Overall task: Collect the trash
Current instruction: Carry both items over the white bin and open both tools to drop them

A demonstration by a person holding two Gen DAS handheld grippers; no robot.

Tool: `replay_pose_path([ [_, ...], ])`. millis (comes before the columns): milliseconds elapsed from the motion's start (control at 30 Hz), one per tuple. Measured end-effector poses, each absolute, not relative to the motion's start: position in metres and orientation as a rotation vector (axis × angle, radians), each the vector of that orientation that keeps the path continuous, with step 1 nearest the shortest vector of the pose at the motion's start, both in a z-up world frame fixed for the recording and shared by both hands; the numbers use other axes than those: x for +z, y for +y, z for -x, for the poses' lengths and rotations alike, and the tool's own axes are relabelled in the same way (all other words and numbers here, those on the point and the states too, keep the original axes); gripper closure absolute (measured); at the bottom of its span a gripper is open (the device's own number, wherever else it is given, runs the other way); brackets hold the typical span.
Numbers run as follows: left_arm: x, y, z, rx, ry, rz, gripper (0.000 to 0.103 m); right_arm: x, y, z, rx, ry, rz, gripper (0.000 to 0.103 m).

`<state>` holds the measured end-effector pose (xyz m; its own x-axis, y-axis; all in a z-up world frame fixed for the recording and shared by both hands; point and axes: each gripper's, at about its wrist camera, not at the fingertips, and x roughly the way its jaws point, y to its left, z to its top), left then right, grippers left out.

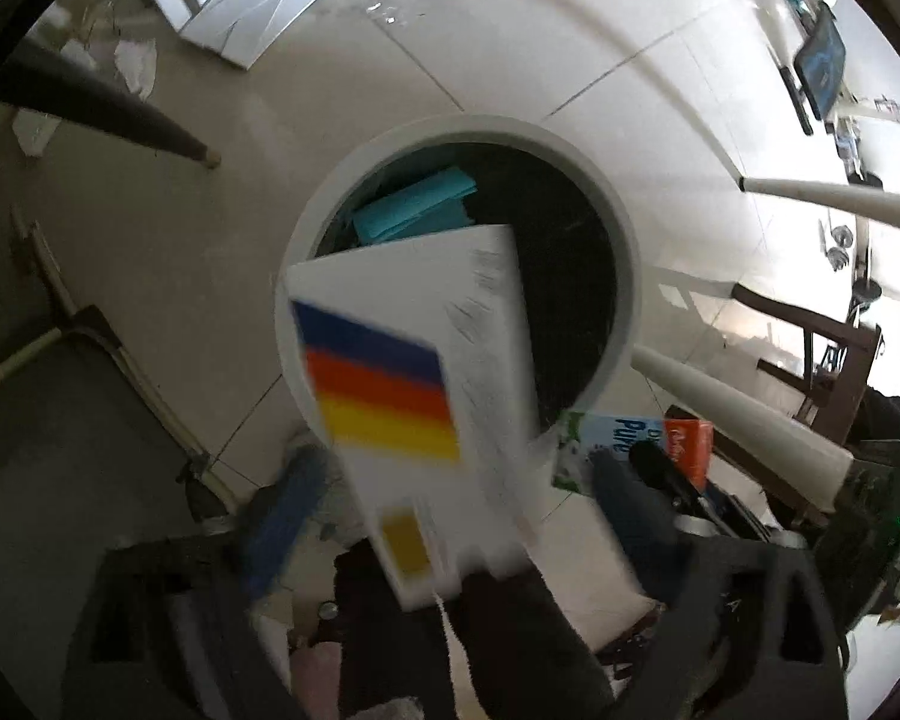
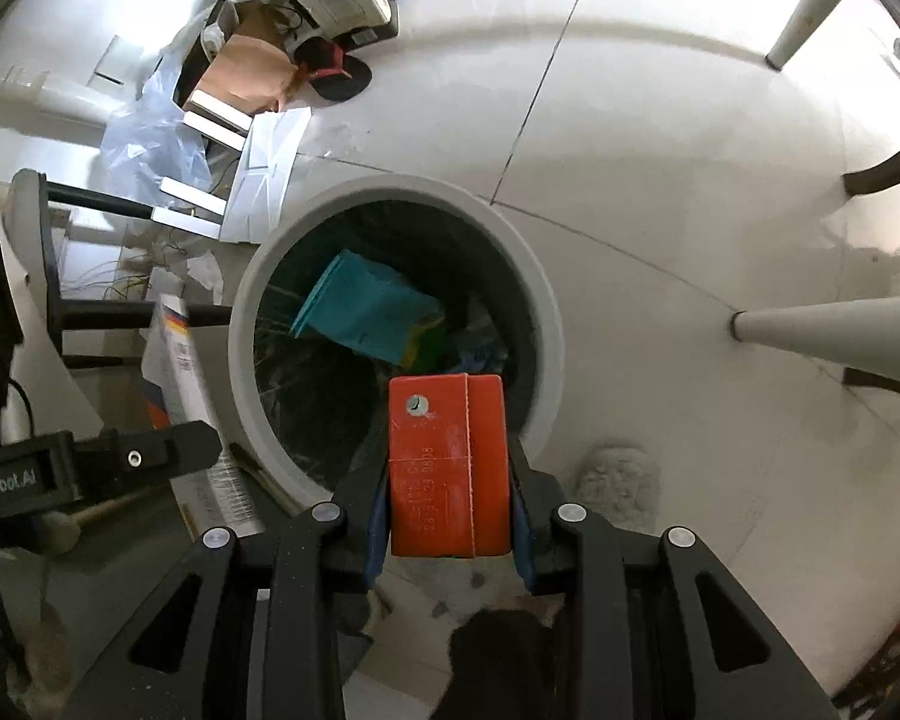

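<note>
Below, wide-open left gripper [image 1: 450, 510] frees white carton [image 1: 414, 372]; right gripper [image 2: 450, 516] loosely flanks glossy orange box [image 2: 447, 468].

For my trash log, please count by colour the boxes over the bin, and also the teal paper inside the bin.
White box: 1
Orange box: 1
Teal paper: 1
Total: 3

Bin [image 2: 546, 324] mouth partly blocked by boxes [image 1: 414, 360]
</note>
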<state>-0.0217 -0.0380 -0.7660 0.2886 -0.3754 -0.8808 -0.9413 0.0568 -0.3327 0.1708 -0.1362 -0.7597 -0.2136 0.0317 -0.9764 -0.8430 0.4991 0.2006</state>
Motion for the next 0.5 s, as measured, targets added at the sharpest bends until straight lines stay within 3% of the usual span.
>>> replay_pose_path([
  [33,-0.765,-0.038,0.024,0.690,1.267,1.512,0.000,-0.766,-0.134,-0.170,0.942,1.594,0.727,0.045],
  [67,-0.763,-0.037,0.025,0.701,1.269,1.502,0.000,-0.769,-0.134,-0.170,0.954,1.600,0.717,0.020],
  [133,-0.755,-0.037,0.031,0.756,1.273,1.444,0.000,-0.768,-0.134,-0.168,0.961,1.586,0.746,0.000],
  [500,-0.676,-0.062,0.045,0.967,1.349,1.172,0.000,-0.714,-0.133,-0.151,0.904,1.428,0.947,0.000],
])
